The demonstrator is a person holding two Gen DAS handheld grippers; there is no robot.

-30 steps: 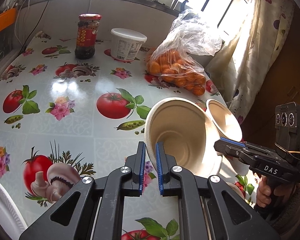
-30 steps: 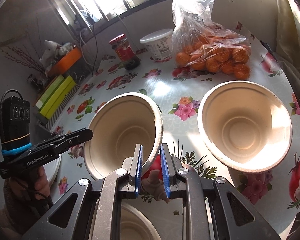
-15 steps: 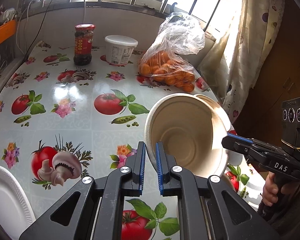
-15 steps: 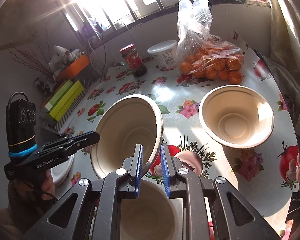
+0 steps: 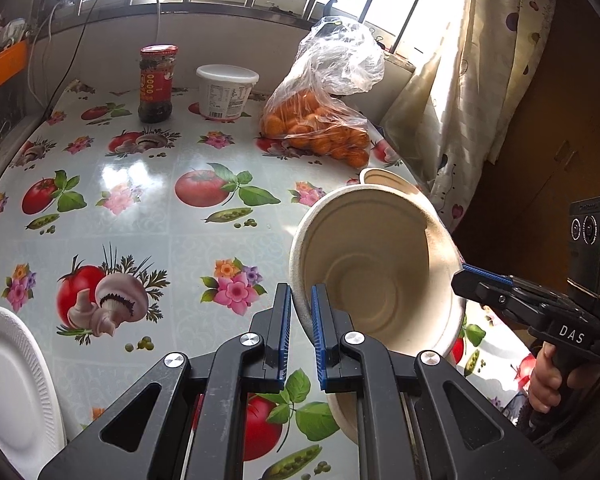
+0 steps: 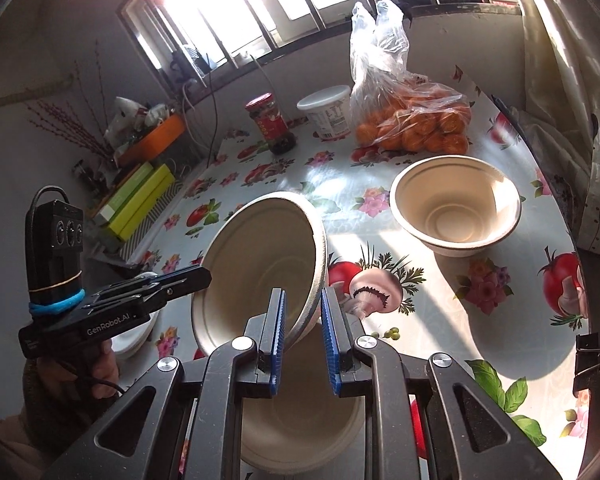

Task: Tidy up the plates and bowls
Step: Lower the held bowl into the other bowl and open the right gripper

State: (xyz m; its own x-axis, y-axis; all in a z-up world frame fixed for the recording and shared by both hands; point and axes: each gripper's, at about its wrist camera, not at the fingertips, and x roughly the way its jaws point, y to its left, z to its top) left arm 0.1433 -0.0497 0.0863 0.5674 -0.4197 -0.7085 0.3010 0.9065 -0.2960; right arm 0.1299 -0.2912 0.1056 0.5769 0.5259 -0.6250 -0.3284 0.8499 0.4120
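Left wrist view: left gripper (image 5: 301, 322) clamped on the near rim of a beige moulded-fibre bowl (image 5: 380, 276), lifted off the glossy tablecloth printed with tomatoes and mushrooms (image 5: 140, 208). Bowl tipped on edge, mouth facing the camera and slightly up, base pointing away to the right. Right gripper (image 5: 460, 276) pinching the opposite rim. Behind it, only a sliver of a second beige bowl (image 5: 384, 178) visible; below, another beige rim partly hidden by the gripper frame. White ribbed foam plate (image 5: 8, 380) cut off at the left edge.

Right wrist view: right gripper (image 6: 303, 320) closed on the same tilted bowl (image 6: 260, 264), mouth turned left toward the left gripper (image 6: 204, 278), which grips the far rim. Beneath, a third beige bowl (image 6: 300, 432) largely hidden by the fingers. The second bowl (image 6: 456, 208) upright on the cloth, well apart at right.
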